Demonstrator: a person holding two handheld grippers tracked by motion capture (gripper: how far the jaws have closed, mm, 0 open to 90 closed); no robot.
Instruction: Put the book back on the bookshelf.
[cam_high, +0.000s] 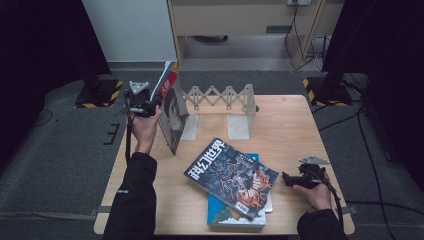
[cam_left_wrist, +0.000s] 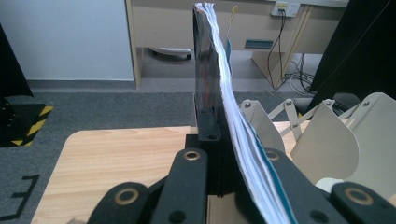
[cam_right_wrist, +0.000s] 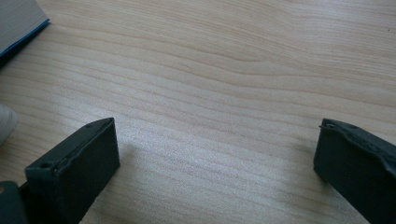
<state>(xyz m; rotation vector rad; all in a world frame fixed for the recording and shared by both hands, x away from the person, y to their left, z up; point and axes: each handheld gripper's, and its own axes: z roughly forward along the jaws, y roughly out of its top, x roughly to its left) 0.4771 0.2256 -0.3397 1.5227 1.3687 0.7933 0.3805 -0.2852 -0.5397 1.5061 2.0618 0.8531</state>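
Observation:
A magazine (cam_high: 172, 112) with a portrait cover stands upright on edge at the left end of a white expanding book rack (cam_high: 225, 100). My left gripper (cam_high: 150, 106) is shut on its upper spine side. In the left gripper view the black jaws clamp the magazine (cam_left_wrist: 219, 93), and its pages curve away from the gripper (cam_left_wrist: 229, 154) beside the rack's white plates (cam_left_wrist: 322, 144). My right gripper (cam_high: 287, 179) rests low on the table at the right. Its jaws (cam_right_wrist: 217, 158) stand wide open over bare wood with nothing between them.
A dark science-fiction magazine (cam_high: 232, 177) lies flat on a blue book (cam_high: 222, 215) at the front middle of the wooden table (cam_high: 295, 125). A corner of a book (cam_right_wrist: 18, 21) shows left of the right gripper. Grey carpet, cables and dark stands surround the table.

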